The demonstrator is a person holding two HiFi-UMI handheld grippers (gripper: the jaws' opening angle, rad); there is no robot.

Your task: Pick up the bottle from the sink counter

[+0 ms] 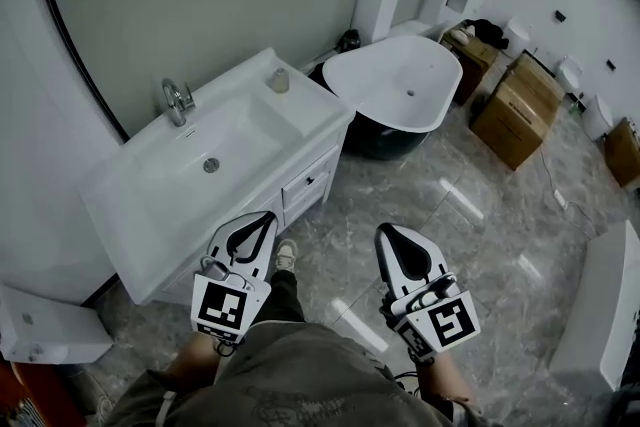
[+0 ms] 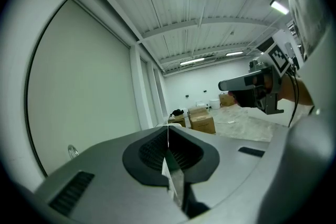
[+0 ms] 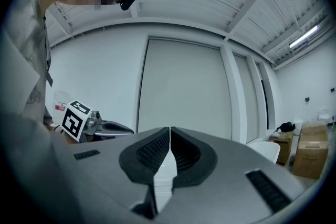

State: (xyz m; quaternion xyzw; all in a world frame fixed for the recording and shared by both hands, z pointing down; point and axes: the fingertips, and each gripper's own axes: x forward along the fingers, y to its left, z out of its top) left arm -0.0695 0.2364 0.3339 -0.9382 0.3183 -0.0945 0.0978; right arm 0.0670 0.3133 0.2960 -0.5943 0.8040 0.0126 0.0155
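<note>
A small pale bottle (image 1: pixel 279 81) stands upright on the back right corner of the white sink counter (image 1: pixel 150 235). My left gripper (image 1: pixel 259 219) is held low near the person's body, just in front of the counter's front edge, its jaws shut with nothing between them. My right gripper (image 1: pixel 391 235) hangs over the floor to the right, also shut and empty. In the left gripper view the left gripper (image 2: pixel 168 128) points up and the right gripper (image 2: pixel 223 85) shows at the right. The right gripper (image 3: pixel 170 130) points at a wall in its own view.
A chrome tap (image 1: pixel 177 101) stands behind the basin (image 1: pixel 205 155). A white bathtub (image 1: pixel 395 80) stands right of the counter. Cardboard boxes (image 1: pixel 518 110) sit at the far right. A white fixture (image 1: pixel 45 330) is at the lower left. The floor (image 1: pixel 480 215) is grey marble tile.
</note>
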